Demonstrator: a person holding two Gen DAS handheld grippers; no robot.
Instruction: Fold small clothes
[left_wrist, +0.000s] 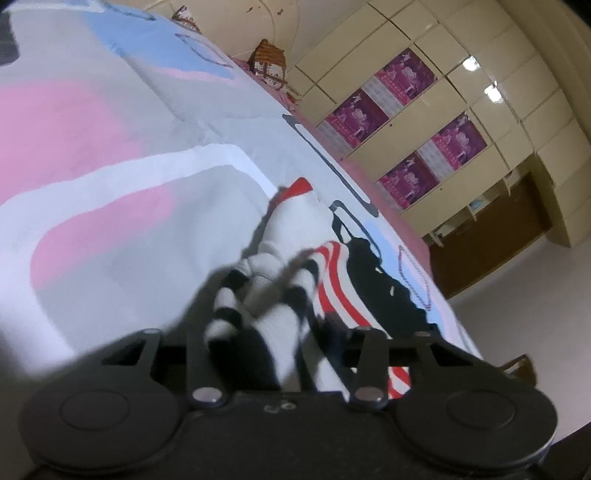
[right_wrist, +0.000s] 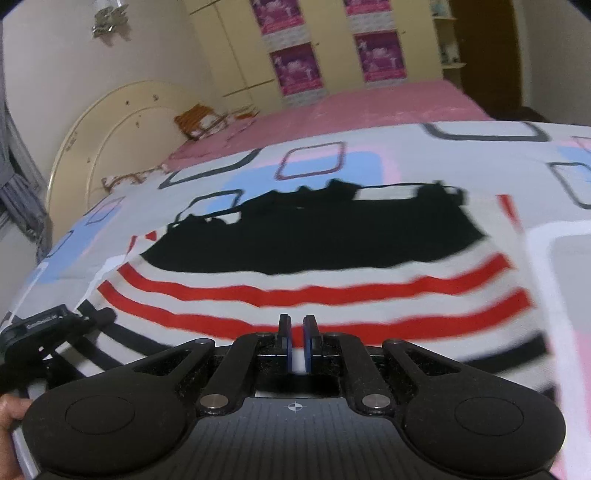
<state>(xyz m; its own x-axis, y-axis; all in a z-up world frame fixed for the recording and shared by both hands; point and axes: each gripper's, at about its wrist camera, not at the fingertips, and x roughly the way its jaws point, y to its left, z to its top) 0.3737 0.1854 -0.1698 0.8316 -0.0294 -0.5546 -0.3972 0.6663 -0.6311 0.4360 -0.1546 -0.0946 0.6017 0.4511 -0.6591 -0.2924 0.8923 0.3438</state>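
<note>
Bunched striped garment (left_wrist: 280, 295) hides left hand-held gripper (left_wrist: 264, 291) fingertips; pic blurred.

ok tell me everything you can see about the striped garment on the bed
The striped garment is soft white cloth with curved red bands and black bands near its hem. A black piece with a lacy edge and thin straps lies on its upper part. Most of it lies spread flat on the patterned bedspread. One end is bunched and lifted, with the left gripper shut on that fold. The right gripper sits at the near edge, jaws nearly closed with a slim gap; whether it pinches cloth is unclear.
</note>
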